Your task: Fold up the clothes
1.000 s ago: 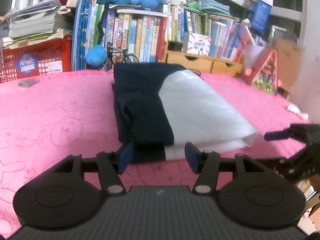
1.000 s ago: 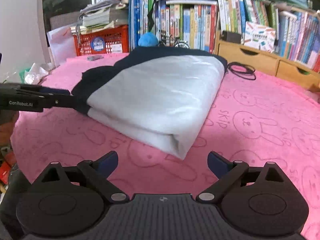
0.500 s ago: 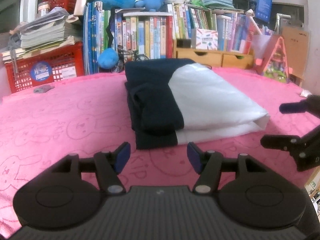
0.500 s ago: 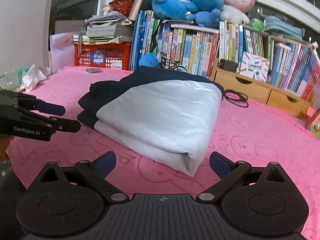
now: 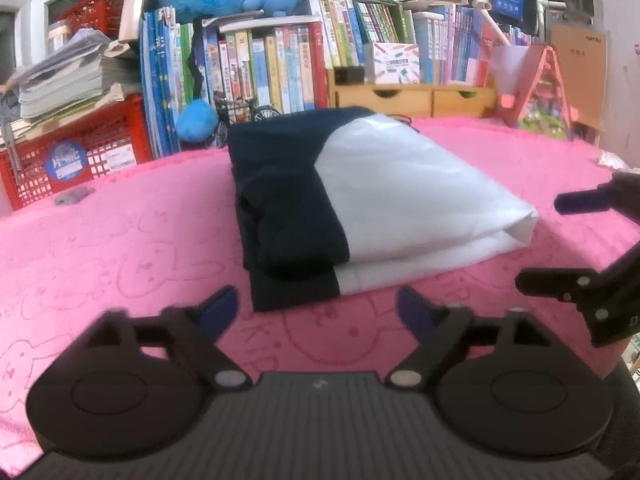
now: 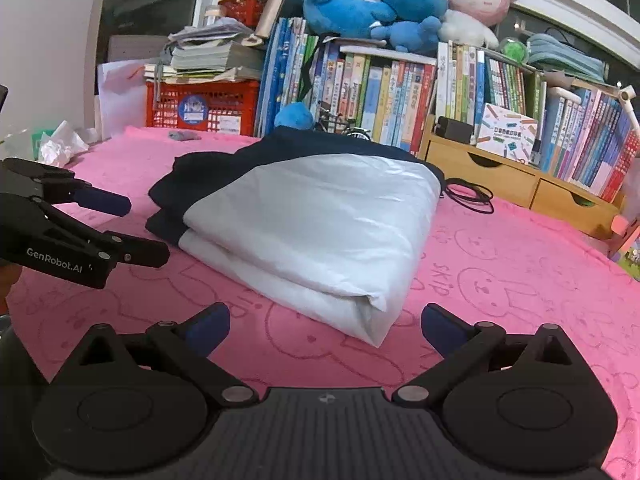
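While the folded garment (image 5: pixel 360 208) is lying flat on the pink table (image 5: pixel 120 240), I am keeping the just-opening left tool (image 5: pixel 316 310) and right tool (image 6: pixel 326 324) wide, empty and clear of its edges.

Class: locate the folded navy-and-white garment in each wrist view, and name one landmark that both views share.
Left wrist: folded garment centre, navy part left, beyond the gripper's fingers.
Right wrist: folded garment centre, navy part at upper left.
Shared landmark: red crate behind the pink cloth.

A smooth, faintly glossy white-and-navy garment (image 5: pixel 400 200) lies on a nappy pink towelling cover (image 5: pixel 100 248); drawers (image 6: pixel 520 188) are matt wood.
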Available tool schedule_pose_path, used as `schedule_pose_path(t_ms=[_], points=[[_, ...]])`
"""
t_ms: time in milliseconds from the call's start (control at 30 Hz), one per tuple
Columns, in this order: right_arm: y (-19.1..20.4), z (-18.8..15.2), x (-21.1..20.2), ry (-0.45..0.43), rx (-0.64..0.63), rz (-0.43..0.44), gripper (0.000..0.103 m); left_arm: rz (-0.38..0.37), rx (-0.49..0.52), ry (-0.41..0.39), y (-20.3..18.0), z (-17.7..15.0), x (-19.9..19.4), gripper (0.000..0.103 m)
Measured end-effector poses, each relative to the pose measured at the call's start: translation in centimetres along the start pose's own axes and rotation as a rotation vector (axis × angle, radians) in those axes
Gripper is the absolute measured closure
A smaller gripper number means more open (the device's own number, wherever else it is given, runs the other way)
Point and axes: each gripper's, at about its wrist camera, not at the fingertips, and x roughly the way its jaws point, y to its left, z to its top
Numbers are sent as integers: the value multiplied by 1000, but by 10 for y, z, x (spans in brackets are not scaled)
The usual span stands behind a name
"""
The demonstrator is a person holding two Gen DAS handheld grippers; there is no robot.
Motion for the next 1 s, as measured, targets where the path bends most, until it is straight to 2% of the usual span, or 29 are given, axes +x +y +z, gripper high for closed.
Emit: schedule_pose_path(t_ms=[133, 333, 567, 733, 1000], points=[[-5, -1, 4, 8, 26, 8, 0, -42, -19, 29, 0, -1, 4, 0], [-9, -2, 11, 34, 64, 35, 0, 22, 24, 56, -9, -2, 9, 0], [-9, -6, 14, 22, 66, 31, 0, -7, -27, 101, -8, 2, 12, 0], [-9, -11, 21, 58, 71, 6, 0, 25, -16, 127, -12, 0, 17, 0], [-14, -18, 26, 64, 113, 42, 0, 9, -57, 174, -8, 0, 24, 0]])
